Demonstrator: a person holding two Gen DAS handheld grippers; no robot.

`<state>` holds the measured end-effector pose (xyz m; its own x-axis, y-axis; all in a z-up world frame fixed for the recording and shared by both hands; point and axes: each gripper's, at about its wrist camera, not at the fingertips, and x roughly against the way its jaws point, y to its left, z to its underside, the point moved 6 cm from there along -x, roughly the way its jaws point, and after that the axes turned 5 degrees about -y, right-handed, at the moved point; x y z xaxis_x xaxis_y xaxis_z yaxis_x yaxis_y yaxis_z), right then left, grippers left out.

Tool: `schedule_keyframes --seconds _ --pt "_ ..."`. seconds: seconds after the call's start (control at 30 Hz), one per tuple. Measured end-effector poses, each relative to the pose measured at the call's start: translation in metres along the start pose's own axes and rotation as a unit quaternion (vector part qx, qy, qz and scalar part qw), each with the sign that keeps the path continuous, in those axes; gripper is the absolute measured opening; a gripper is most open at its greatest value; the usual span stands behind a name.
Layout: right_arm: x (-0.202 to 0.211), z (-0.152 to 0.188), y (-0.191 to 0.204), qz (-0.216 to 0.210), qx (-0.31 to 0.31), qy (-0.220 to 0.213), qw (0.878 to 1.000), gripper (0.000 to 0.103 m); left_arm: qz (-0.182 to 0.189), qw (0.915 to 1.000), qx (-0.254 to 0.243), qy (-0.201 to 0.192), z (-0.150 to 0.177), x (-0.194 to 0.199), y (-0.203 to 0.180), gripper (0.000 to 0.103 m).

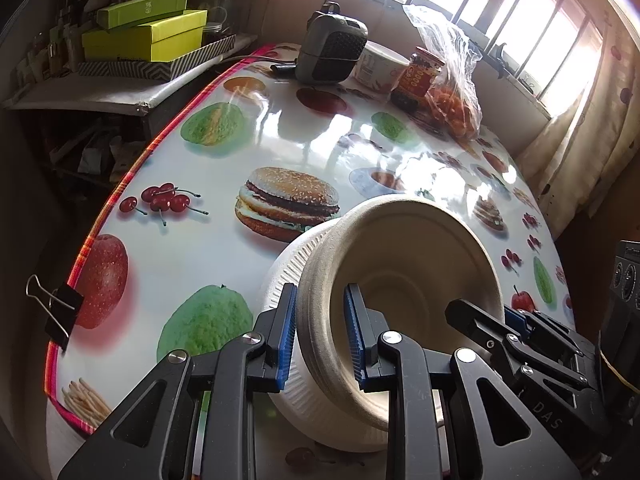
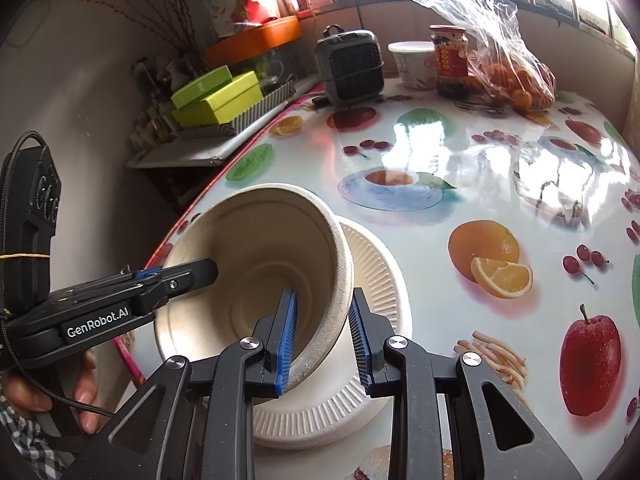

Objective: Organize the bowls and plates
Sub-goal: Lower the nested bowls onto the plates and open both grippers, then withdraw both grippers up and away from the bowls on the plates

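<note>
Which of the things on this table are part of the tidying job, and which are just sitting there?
Part of the job:
- bowl, gripped at opposite rims by left gripper and right gripper
- plate under it

Just lying about:
- small heater
- jar
- white tub
- bag of oranges
- green boxes
- binder clip

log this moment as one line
left tool: shut on bowl rim | right tool: shut on opposite rim | bowl: tilted over paper plate | table
</note>
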<state>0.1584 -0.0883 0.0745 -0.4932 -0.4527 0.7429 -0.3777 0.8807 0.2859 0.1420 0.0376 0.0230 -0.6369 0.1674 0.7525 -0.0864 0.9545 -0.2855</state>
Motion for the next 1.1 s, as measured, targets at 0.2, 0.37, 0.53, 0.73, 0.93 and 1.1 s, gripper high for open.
schedule_keyframes --seconds 0.2,0.37,0.53,0.73,0.93,1.1 --pt "0.000 0.000 -0.002 0.007 -0.001 -0.004 1.000 0.026 -0.004 1.0000 -0.003 0.000 0.000 -0.001 0.002 0.025" --pt "0.000 -0.001 -0.002 0.010 0.000 -0.005 1.000 0.029 -0.009 1.0000 -0.004 -0.001 0.000 -0.002 0.004 0.033" --pt "0.001 -0.001 -0.001 0.013 0.000 -0.009 1.000 0.036 -0.015 0.9998 -0.009 -0.008 -0.001 -0.001 0.006 0.043" --pt "0.003 0.000 -0.001 0.019 0.000 -0.012 1.000 0.043 -0.015 0.9998 -0.015 -0.008 0.001 -0.001 0.004 0.045" --pt "0.007 0.000 0.001 0.023 0.002 -0.017 1.000 0.047 -0.010 0.9997 -0.014 -0.018 -0.002 0.003 0.003 0.049" --pt "0.012 0.000 0.003 0.027 0.004 -0.023 0.999 0.048 -0.011 0.9995 -0.018 -0.022 -0.001 0.008 0.003 0.051"
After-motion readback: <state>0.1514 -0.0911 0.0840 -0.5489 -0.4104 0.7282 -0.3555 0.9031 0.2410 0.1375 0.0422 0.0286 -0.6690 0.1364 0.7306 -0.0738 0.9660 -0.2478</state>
